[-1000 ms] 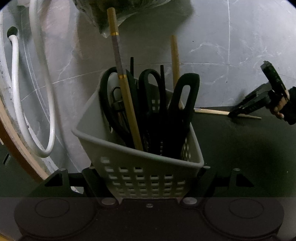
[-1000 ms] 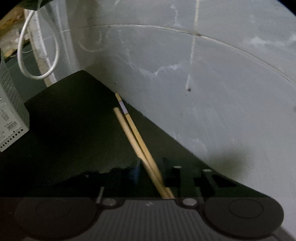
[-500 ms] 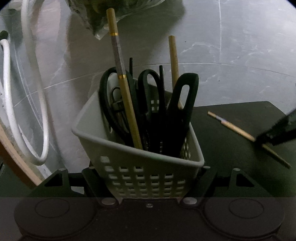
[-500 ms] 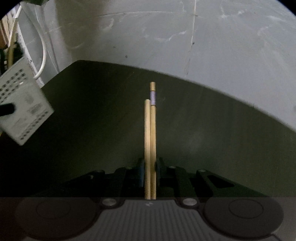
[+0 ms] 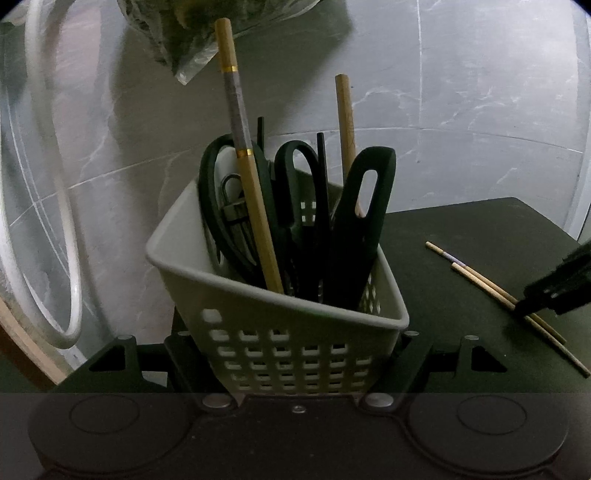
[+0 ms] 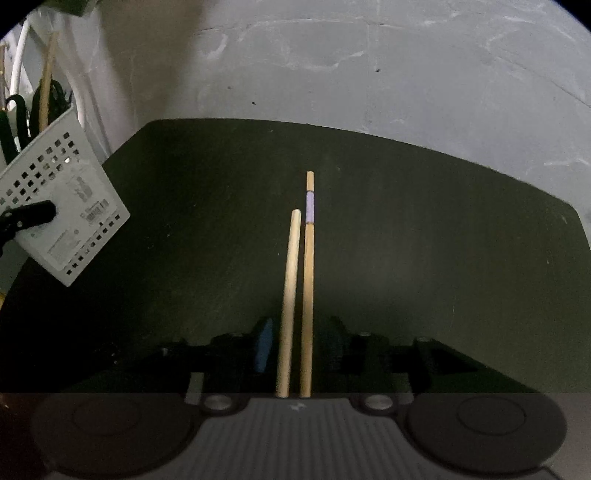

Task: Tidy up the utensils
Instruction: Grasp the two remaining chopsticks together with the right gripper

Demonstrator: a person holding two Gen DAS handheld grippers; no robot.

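My left gripper (image 5: 295, 354) is shut on a white perforated basket (image 5: 288, 332), held tilted above the dark table (image 5: 480, 236). The basket holds black scissors (image 5: 295, 192), a black-handled utensil (image 5: 362, 221) and two wooden chopsticks (image 5: 255, 206). The basket also shows at the left of the right wrist view (image 6: 59, 206). My right gripper (image 6: 297, 343) is closed around two wooden chopsticks (image 6: 299, 280), one with a purple band, which point forward over the table. In the left wrist view the right gripper (image 5: 554, 288) and those chopsticks (image 5: 495, 291) sit at the right.
A grey marbled wall (image 6: 369, 66) stands behind the dark table (image 6: 184, 221). A white hose (image 5: 55, 229) loops at the left. A clear bag of greenish stuff (image 5: 192, 29) hangs above the basket.
My right gripper has swung round with the chopsticks, which now point straight ahead over the table. The basket has come closer on the right gripper's left. My left gripper still holds the basket.
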